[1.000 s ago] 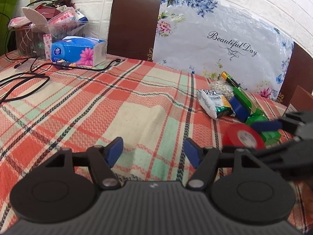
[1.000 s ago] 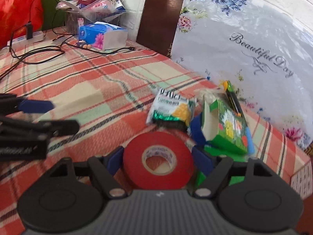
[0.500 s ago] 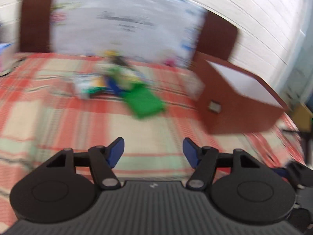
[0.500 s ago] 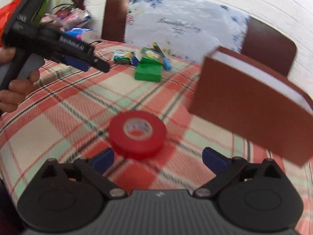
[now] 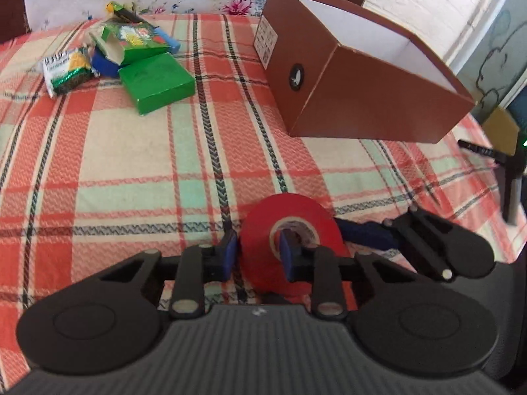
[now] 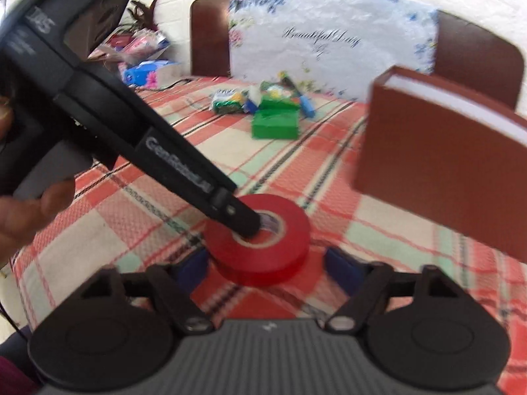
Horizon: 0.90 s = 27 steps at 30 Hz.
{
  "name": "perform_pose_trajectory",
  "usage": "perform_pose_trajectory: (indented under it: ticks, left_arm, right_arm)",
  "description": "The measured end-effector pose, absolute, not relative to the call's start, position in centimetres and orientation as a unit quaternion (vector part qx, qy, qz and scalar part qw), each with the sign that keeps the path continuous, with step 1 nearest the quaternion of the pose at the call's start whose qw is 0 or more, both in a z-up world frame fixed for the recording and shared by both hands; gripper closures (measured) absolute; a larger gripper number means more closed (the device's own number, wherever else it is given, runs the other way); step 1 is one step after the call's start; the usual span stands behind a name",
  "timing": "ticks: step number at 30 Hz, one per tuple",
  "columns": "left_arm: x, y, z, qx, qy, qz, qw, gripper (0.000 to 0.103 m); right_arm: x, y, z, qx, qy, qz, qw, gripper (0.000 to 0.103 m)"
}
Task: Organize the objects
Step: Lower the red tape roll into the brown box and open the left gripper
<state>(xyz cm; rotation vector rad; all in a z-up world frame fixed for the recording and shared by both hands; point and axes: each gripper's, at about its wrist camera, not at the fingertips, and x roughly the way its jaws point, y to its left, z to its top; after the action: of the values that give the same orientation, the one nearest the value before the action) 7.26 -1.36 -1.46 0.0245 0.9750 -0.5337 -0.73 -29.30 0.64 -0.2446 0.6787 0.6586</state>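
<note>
A red tape roll [image 5: 290, 227] lies on the checked tablecloth near the front edge. My left gripper [image 5: 258, 255] is shut on the roll's wall, with one finger inside the core and one outside. In the right wrist view the roll [image 6: 263, 247] sits between the open fingers of my right gripper [image 6: 266, 263], which do not touch it. The left gripper reaches into the roll's core from the left there. An open brown box [image 5: 362, 75] with a white inside stands to the right, behind the roll.
A pile of small items lies at the back: a green box [image 5: 156, 82], a snack packet [image 5: 66, 69], a blue item and a green carton. A floral plastic bag [image 6: 329, 42] leans on chairs behind. A tissue box [image 6: 148, 72] is far left.
The right gripper carried the tape roll from the pile to the front of the table and opened. The left gripper swung right and closed on the roll's wall.
</note>
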Motion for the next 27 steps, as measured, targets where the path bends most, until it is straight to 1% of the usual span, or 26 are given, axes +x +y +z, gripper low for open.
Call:
perform_pose_trajectory:
  ticks: [3,8,10,14,21,24,26,27]
  left_arm:
    - [7.2,-2.2,1.2,0.021,0.446,-0.261,0.856,0.074]
    - [8.8,-6.6,8.4,0.038,0.358,-0.307,0.881,0.075]
    - [10.3,-9.4,9.7,0.043,0.333,-0.323,0.885,0.074]
    - [14.3,-15.0,9.8,0.035,0.340,-0.342,0.876,0.075]
    - [18.6,-20.7,6.9,0.051,0.366,-0.335,0.867,0.075]
    - [19.4,-21.0,6.1,0.056,0.377,-0.320,0.867,0.075]
    - [19.0,-20.8,6.2,0.058,0.374,-0.315,0.870,0.075]
    - [18.7,-20.6,6.4,0.061,0.372,-0.313,0.872,0.075]
  right_arm:
    - [-0.8,-29.4,1.3,-0.113,0.312,0.310,0.891,0.030]
    - [-0.9,-32.5,6.4,-0.114,0.206,0.249,0.940,0.030]
    - [0.8,-34.2,8.2,-0.114,0.179,0.217,0.953,0.030]
    - [5.2,-37.9,10.1,-0.100,0.180,0.169,0.964,0.030]
    - [12.5,-42.1,8.3,-0.089,0.242,0.146,0.955,0.029]
    - [13.9,-42.9,7.3,-0.072,0.249,0.149,0.954,0.015]
    - [13.7,-43.3,7.2,-0.063,0.246,0.147,0.956,0.020]
    - [13.2,-43.3,7.2,-0.061,0.240,0.141,0.958,0.024]
